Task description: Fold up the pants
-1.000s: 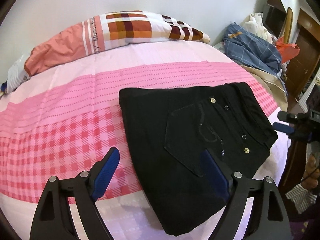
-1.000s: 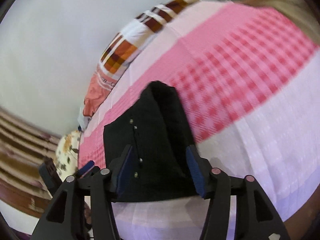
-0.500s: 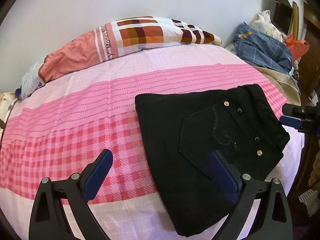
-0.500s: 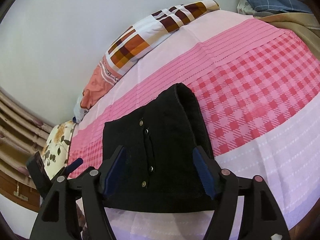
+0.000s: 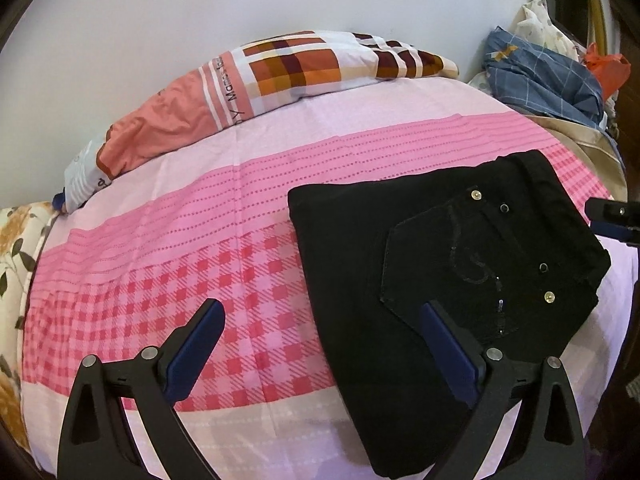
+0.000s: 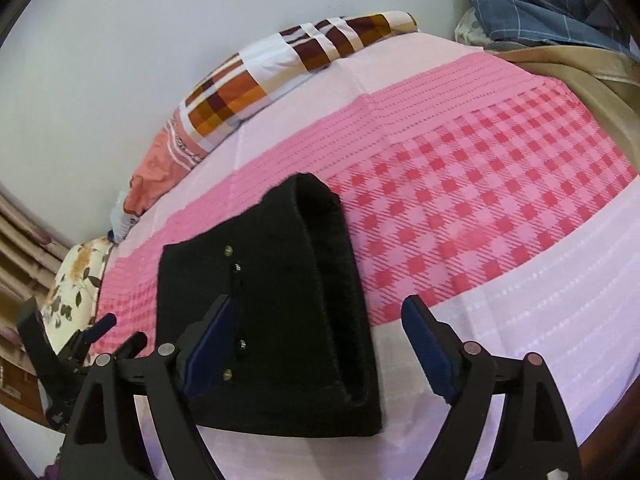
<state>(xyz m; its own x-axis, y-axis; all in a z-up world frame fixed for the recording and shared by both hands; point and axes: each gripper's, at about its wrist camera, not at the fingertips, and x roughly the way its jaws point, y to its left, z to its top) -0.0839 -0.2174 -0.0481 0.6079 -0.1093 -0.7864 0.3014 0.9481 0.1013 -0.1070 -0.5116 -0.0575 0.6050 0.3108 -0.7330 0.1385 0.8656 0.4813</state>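
On the pink bed sheet (image 5: 248, 208), folded black pants (image 5: 400, 280) are lying flat. Left gripper (image 5: 320, 332) is hovering wide, empty. Right gripper (image 6: 320, 328) has just been opening, gripping nothing.

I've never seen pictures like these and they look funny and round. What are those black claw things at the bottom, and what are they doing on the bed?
Those are tongs, two-fingered grabbers that a person holds, one in each hand. Each has a small round-eyed camera looking along its fingers, which bends the picture. One picture comes from the left tongs, the other from the right tongs. Both look down at a bed with a pink checked and striped sheet. On it lie folded black pants with small metal studs. Behind are an orange, brown and white checked pillow and a heap of blue checked cloth. Both tongs stand open and hold nothing; the right ones have just been opening, with the pants lying loose between their blue pads.
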